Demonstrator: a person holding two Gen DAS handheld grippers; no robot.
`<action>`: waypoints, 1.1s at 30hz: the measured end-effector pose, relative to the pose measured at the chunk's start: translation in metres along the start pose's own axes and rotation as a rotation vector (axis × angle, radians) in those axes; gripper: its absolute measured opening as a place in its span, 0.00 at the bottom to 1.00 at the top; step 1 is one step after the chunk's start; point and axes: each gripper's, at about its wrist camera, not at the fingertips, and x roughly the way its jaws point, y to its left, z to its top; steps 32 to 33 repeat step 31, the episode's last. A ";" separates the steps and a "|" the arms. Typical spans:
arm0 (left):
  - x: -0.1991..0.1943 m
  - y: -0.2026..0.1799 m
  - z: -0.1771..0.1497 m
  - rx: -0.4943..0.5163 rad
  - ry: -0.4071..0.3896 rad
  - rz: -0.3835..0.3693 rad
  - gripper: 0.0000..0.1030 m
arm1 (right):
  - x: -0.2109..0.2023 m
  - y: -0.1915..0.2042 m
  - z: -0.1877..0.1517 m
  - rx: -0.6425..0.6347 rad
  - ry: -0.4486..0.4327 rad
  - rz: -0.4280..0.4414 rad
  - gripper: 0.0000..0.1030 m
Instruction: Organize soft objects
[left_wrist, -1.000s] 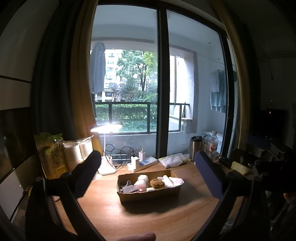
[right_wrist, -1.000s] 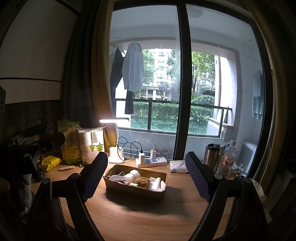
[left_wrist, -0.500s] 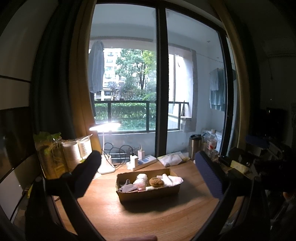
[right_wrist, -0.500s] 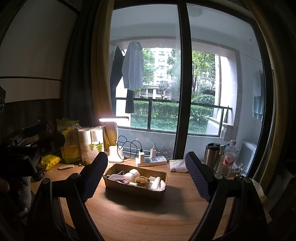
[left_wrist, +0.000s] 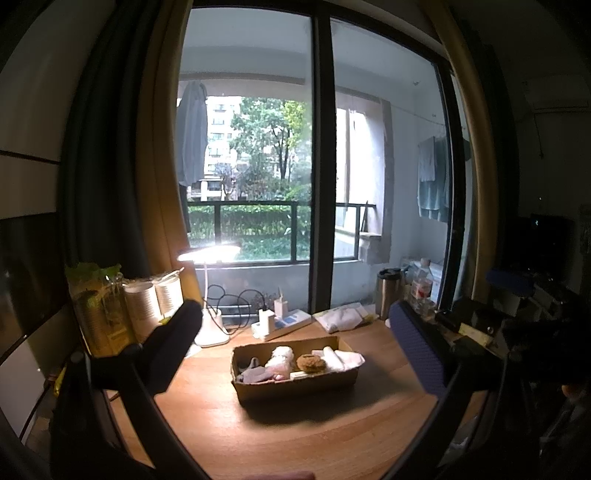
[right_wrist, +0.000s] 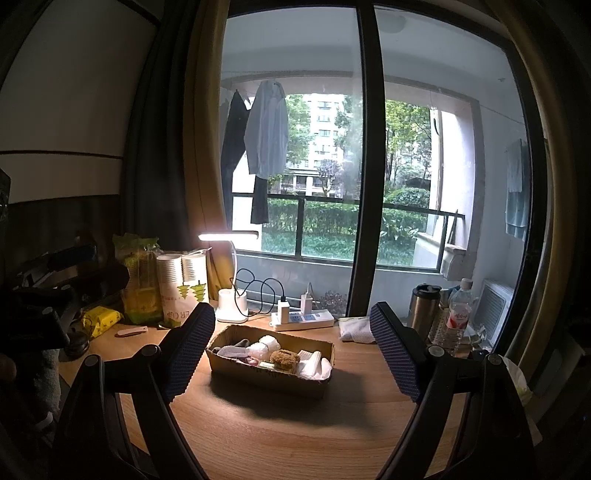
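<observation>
Both claws hover above the near edge of the wooden table, higher than a second ago, so the cardboard box sits lower in both views. The left claw is spread wide and holds nothing; the right claw is likewise wide open and empty, its ribbed blue pads framing the box from either side.

The cardboard box rests mid-table, unmoved, lying slightly askew with its long side toward the cameras. Inside it the soft things lie packed in a row: a grey cloth at the left end, a white fluffy bundle beside it, a brown sponge right of centre, and white rolled cloths at the right end, one drooping over the rim.

Beyond the box, a white power strip with plugged chargers lies along the far edge, with a lit white desk lamp to its left. Left of the lamp stand two sleeves of paper cups printed with green trees and the letters "R CUP", then a green packet and a yellow packet. At the far right stand a steel tumbler and a plastic bottle with a red label; its writing is too small to read. A folded white cloth lies behind the box.
</observation>
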 end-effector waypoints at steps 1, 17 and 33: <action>0.000 -0.001 0.000 0.003 -0.003 0.003 0.99 | 0.000 0.000 0.000 -0.002 0.001 0.001 0.86; 0.001 -0.003 0.000 0.007 0.001 0.002 0.99 | 0.002 -0.002 -0.004 -0.007 0.011 0.005 0.86; 0.022 -0.009 -0.010 0.028 0.039 -0.005 0.99 | 0.014 -0.012 -0.009 0.003 0.034 0.020 0.86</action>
